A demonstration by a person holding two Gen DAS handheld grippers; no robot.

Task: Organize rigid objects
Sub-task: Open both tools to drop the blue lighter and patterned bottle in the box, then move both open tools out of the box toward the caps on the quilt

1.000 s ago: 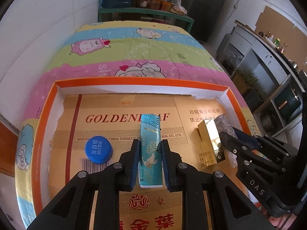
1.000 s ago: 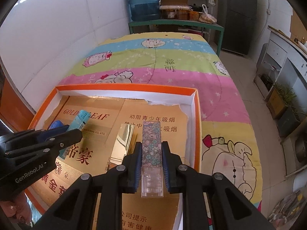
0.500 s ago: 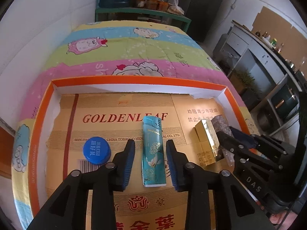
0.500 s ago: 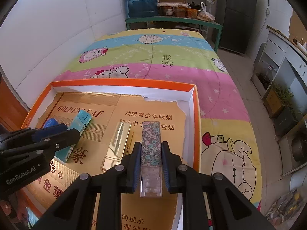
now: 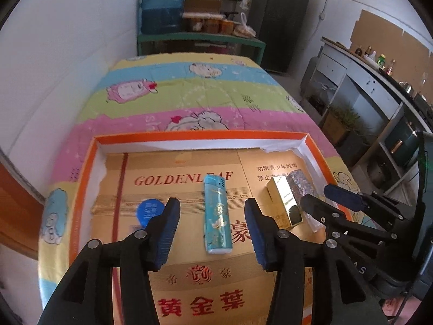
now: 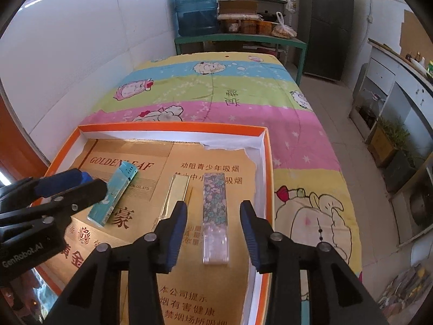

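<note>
Both the left gripper (image 5: pixel 212 228) and right gripper (image 6: pixel 213 234) have jaws opening, touching nothing. The teal lighter (image 5: pixel 217 215) and floral lighter (image 6: pixel 215 216) lie flat in the orange box (image 5: pixel 189 136). Both look light, rigid and slick; grip across the long sides.

The left black plastic tongs (image 5: pixel 212 233) have two angular arms that fork into struts, joined by round silver screws, each ending in a ribbed blue pad (image 5: pixel 165 234). The right black plastic tongs (image 6: pixel 213 235) are built alike. White lettering reads "GenRobot.AI" on the left body; "AS" shows on the right one.
</note>
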